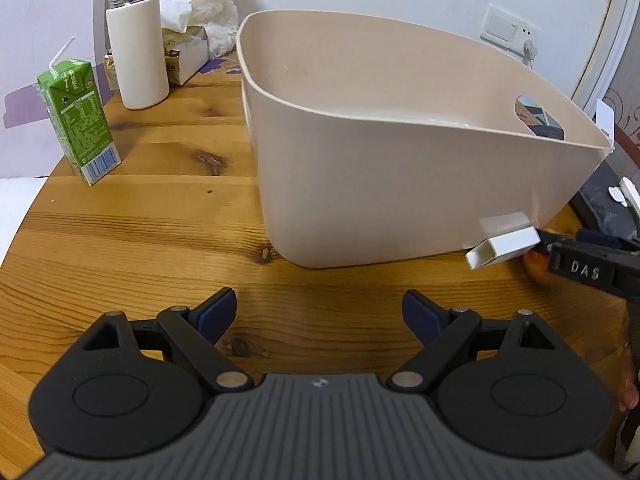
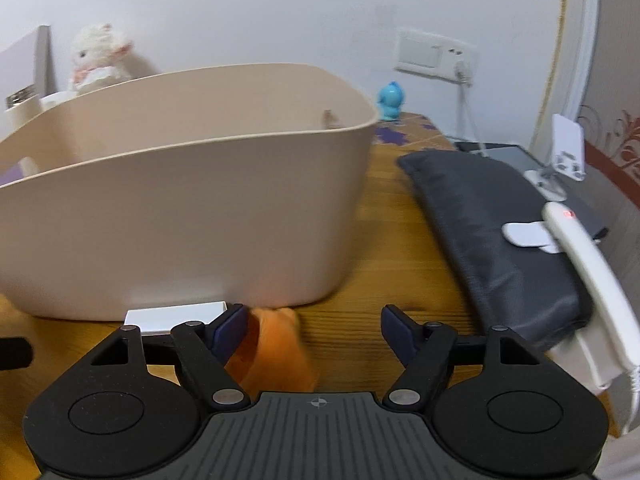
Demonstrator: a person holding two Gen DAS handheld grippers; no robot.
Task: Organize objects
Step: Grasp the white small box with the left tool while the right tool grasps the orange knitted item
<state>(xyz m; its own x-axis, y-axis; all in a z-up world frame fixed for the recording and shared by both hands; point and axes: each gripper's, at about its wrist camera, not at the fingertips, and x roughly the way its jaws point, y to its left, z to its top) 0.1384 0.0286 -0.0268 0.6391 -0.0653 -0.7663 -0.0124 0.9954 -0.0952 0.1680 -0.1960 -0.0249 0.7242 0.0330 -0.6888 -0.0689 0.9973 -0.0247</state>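
Observation:
A large beige plastic bin (image 1: 380,160) stands on the wooden table (image 1: 160,240); it also shows in the right wrist view (image 2: 180,200). My left gripper (image 1: 319,314) is open and empty in front of the bin. My right gripper (image 2: 314,330) is open low over the table by the bin's near wall, with an orange object (image 2: 276,348) lying between its fingers, nearer the left one. A small white box (image 2: 176,318) lies just left of the left finger, against the bin; it also shows in the left wrist view (image 1: 502,247).
A green drink carton (image 1: 78,120), a white bottle (image 1: 136,48), a tissue box (image 1: 188,52) and a white plush toy (image 1: 204,0) stand at the back left. A dark grey pouch (image 2: 492,240), a white handset (image 2: 588,280) and a blue figurine (image 2: 390,101) are to the right.

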